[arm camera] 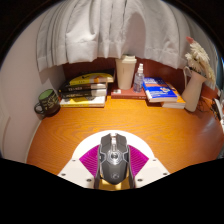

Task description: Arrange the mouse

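Observation:
A grey and black gaming mouse (112, 158) sits between my fingers, its nose pointing away from me over the orange wooden table (150, 130). My gripper (112, 162) is shut on the mouse. The magenta pads (89, 158) press on its left and right sides. The mouse's rear end is hidden below the fingers, and I cannot tell whether it touches the table.
Along the far edge of the table stand a dark mug (47, 102), a stack of books (85, 90), a tan carton (126, 72), a small bottle (139, 76), a blue book (160, 93) and a white vase with flowers (195, 85). A pale curtain (100, 30) hangs behind.

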`<state>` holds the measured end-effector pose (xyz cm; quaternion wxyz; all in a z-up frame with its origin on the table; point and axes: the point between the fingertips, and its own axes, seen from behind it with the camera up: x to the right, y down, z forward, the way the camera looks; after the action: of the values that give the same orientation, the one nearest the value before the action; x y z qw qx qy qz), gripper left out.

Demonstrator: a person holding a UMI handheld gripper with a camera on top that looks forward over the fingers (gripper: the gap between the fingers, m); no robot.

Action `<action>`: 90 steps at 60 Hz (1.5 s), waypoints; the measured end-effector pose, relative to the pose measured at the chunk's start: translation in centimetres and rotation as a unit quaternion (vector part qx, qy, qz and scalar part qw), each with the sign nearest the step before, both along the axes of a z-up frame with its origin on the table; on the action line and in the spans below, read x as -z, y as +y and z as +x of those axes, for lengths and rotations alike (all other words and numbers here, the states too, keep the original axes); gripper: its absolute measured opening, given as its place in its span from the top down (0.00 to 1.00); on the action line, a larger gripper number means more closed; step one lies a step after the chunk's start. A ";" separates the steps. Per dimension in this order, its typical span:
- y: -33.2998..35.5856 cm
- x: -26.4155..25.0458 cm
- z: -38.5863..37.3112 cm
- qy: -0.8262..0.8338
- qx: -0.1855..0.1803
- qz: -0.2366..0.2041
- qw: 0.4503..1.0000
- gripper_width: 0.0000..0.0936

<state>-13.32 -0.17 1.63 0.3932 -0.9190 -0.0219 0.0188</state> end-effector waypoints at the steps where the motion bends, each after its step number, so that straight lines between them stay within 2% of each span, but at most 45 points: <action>1: -0.2 0.5 0.0 -0.002 0.002 -0.004 1.000 0.57; 7: -1.2 3.0 -0.1 -0.005 0.003 -0.025 1.000 0.56; 9: -0.9 2.9 -0.1 -0.010 0.002 -0.010 1.000 0.56; 14: -1.0 2.7 -0.1 -0.006 0.010 -0.013 1.000 0.56; 24: -1.1 2.9 0.0 -0.001 0.018 -0.021 1.000 0.46; 27: -1.3 2.6 0.2 0.006 0.028 -0.030 0.999 0.35; 31: -1.2 0.6 0.8 0.006 0.040 -0.020 0.999 0.17; 34: -1.4 -1.4 1.1 0.005 0.041 -0.005 0.999 0.12; 49: -6.5 -13.7 2.9 0.018 0.017 0.067 0.997 0.12; 56: -10.8 -17.5 4.3 0.023 0.010 0.087 0.996 0.12; 63: -15.1 -19.3 6.0 0.017 0.005 0.100 0.995 0.12; 76: -21.0 -21.2 9.2 0.020 0.018 0.126 0.992 0.12; 90: -24.2 -21.0 11.5 0.009 0.023 0.123 0.992 0.13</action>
<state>-1.78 -24.39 22.61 0.5038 -0.8637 0.0003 0.0153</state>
